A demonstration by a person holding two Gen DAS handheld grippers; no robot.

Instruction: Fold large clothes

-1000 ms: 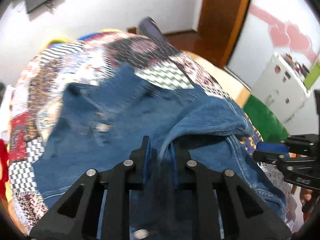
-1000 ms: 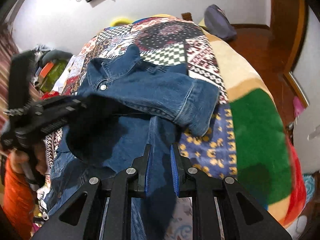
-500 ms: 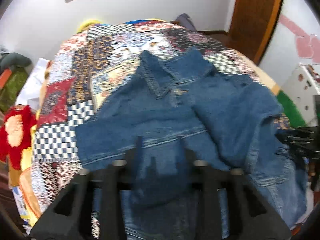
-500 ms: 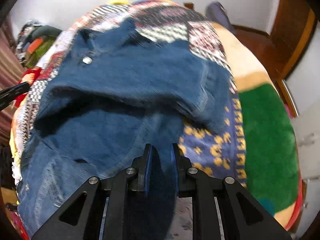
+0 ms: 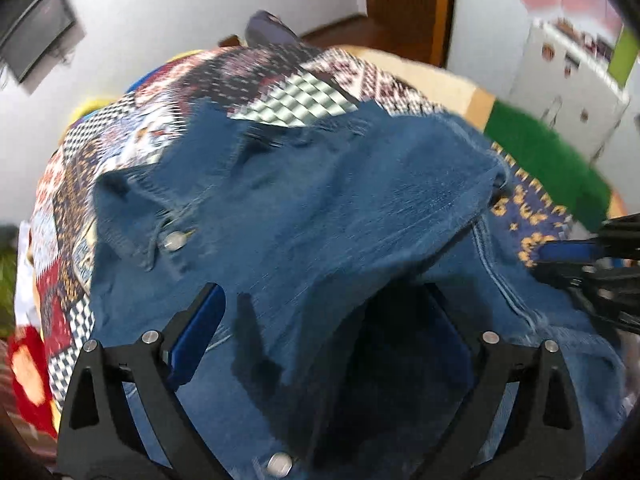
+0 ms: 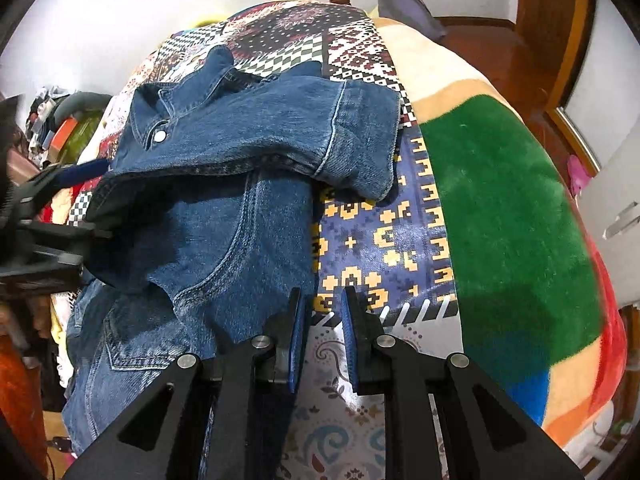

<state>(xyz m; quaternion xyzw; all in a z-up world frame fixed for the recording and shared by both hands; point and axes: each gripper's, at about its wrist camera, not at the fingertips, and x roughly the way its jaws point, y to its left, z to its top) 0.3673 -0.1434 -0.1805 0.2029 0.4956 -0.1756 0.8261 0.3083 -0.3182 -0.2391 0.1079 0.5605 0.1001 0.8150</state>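
A denim jacket (image 6: 224,184) lies on a bed covered with a patchwork quilt (image 6: 352,40), its collar (image 6: 180,92) toward the far wall and its hem hanging over the near edge of the bed. One sleeve (image 6: 344,136) is folded across the chest, its cuff ending at the jacket's right edge, above the blue-and-yellow patch (image 6: 384,240) of the quilt. A metal snap (image 6: 161,135) shows just below the collar.

Left gripper (image 5: 320,344): jaws spread wide, blue pads (image 5: 196,332) well apart. A fold of the jacket drapes between them and hides most of the right-hand finger; the pictures do not show any pinch on the cloth. In the right wrist view this gripper (image 6: 52,216) sits at the jacket's left edge, level with the chest.

Right gripper (image 6: 322,336): jaws drawn near together with a narrow gap between the pads (image 6: 298,340). The quilt's pale floral patch (image 6: 332,412) shows through the gap. The jacket's near right corner lies touching or just beside the outside of the left-hand finger; no cloth is seen in the gap. In the left wrist view this gripper (image 5: 592,264) appears at the jacket's right edge, blurred.

Beyond the jacket, a green blanket (image 6: 500,216) covers the bed's right side, and a dark bag (image 6: 408,4) rests past the quilt's far end.
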